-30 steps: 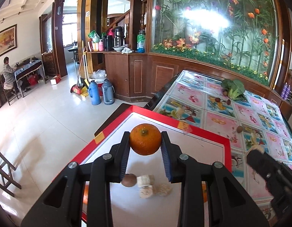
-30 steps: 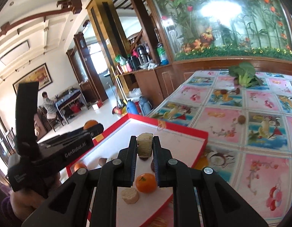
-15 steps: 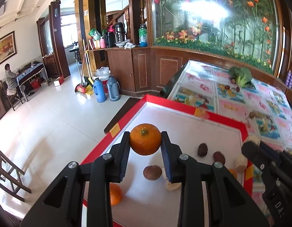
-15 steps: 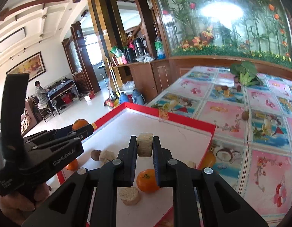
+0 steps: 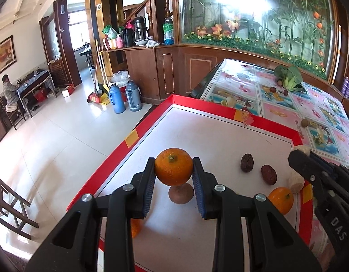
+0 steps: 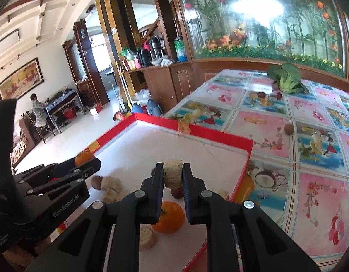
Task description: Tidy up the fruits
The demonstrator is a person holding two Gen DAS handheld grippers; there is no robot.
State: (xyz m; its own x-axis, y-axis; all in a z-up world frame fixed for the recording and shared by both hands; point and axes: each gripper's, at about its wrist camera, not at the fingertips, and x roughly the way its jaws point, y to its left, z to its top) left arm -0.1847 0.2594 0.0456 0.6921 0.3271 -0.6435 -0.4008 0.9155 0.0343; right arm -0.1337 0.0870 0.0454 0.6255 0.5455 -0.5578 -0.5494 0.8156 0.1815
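Observation:
My left gripper (image 5: 174, 170) is shut on an orange tangerine (image 5: 174, 166), held above the white tray with the red rim (image 5: 219, 111). Below it on the tray lies a brown round fruit (image 5: 181, 195). Two dark red dates (image 5: 246, 163) (image 5: 268, 174) and a second tangerine (image 5: 280, 200) lie to the right. My right gripper (image 6: 173, 176) is shut on a pale beige fibrous chunk (image 6: 172, 175), over the tray's right part. Under it lie another tangerine (image 6: 168, 217), a dark date (image 6: 176, 192) and beige chunks (image 6: 111, 185). The left gripper (image 6: 88, 161) with its tangerine shows at the left of the right wrist view.
The tray sits at the edge of a table with a flowered cloth (image 6: 310, 136). On the cloth lie a green leafy vegetable (image 6: 286, 78), small brown fruits (image 6: 288, 128) and an orange thing (image 6: 244, 187) beside the tray. Left of the table the tiled floor (image 5: 49, 140) drops away, with thermos jugs (image 5: 124, 97) and a seated person (image 5: 10, 93) beyond.
Both grippers have sunk a little toward the tray, each keeping its grip. The left view has swung so more of the tray, the dates and a second tangerine show.

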